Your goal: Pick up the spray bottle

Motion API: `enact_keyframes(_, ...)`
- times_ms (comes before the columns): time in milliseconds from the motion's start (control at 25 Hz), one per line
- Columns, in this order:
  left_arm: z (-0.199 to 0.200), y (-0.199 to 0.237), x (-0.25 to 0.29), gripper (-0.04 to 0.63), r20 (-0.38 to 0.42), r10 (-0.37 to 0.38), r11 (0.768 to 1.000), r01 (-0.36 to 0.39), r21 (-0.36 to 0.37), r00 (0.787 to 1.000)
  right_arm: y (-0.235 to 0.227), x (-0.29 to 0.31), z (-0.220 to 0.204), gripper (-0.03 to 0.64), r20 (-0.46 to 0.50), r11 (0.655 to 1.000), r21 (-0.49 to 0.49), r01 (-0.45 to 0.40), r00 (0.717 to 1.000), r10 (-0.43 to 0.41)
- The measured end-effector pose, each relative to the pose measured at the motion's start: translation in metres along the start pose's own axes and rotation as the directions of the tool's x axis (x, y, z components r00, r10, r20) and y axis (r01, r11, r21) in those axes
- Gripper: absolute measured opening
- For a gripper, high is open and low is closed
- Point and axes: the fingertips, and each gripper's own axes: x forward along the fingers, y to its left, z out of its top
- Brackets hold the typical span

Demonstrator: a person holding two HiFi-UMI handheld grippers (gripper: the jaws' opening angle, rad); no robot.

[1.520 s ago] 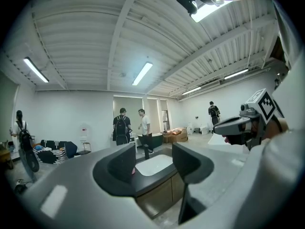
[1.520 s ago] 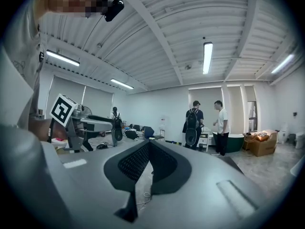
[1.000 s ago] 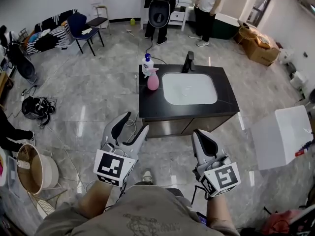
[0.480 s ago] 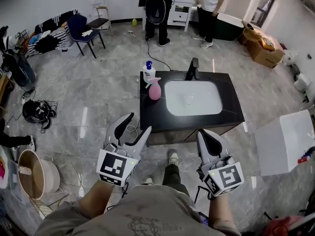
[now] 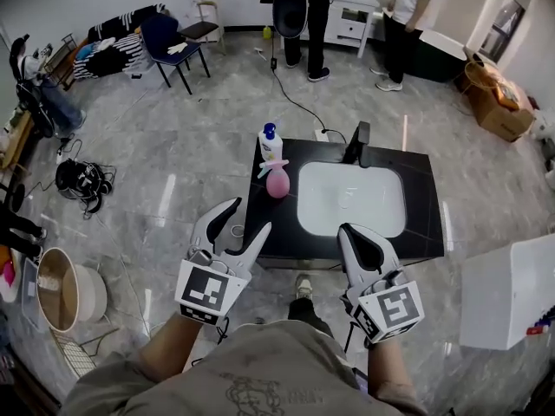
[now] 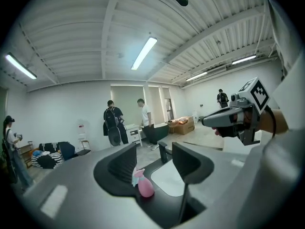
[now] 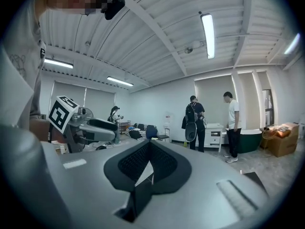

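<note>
Head view: pink spray bottle [image 5: 277,181] stands upright on the black counter [image 5: 425,229], at its far left corner beside the sink [image 5: 351,199], with a white pump bottle [image 5: 270,143] just behind it. Both grippers hang at the counter's near edge, well apart from the bottle. Left gripper [image 5: 246,217] jaws spread wide, right gripper [image 5: 353,235] pinched together.

Left gripper view: jaws wide, nothing held (spray bottle shows in the gap, off on the counter).

Right gripper view: jaws closed tip to tip, empty.
</note>
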Motion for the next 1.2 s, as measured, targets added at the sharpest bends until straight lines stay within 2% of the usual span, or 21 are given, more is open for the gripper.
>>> enact_keyframes(280, 0.012, 0.012, 0.057, 0.232, -0.032, 0.080, 0.997, -0.081, -0.016, 0.996, -0.058, 0.040, 0.004, 0.029, -0.023, 0.995, -0.004, -0.098, 0.995, 0.098)
enact_keyframes(560, 0.009, 0.020, 0.092, 0.232, -0.069, 0.155, 0.987, -0.158, -0.041, 0.986, -0.099, 0.069, 0.005, 0.029, -0.038, 0.984, -0.012, -0.177, 0.984, 0.176)
enact_keyframes(800, 0.003, 0.024, 0.106, 0.232, -0.079, 0.198, 0.977, -0.204, -0.064, 0.977, -0.113, 0.093, 0.000, 0.029, -0.048, 0.968, -0.021, -0.250, 0.967, 0.249)
enact_keyframes(1040, -0.004, 0.030, 0.107, 0.232, -0.108, 0.232, 0.968, -0.240, -0.067, 0.967, -0.121, 0.108, -0.001, 0.029, -0.046, 0.960, -0.014, -0.280, 0.959, 0.279)
enact_keyframes(1200, 0.000, 0.039, 0.100, 0.232, -0.071, 0.287, 0.954, -0.292, -0.071, 0.955, -0.122, 0.113, -0.004, 0.029, -0.052, 0.958, -0.007, -0.288, 0.956, 0.287)
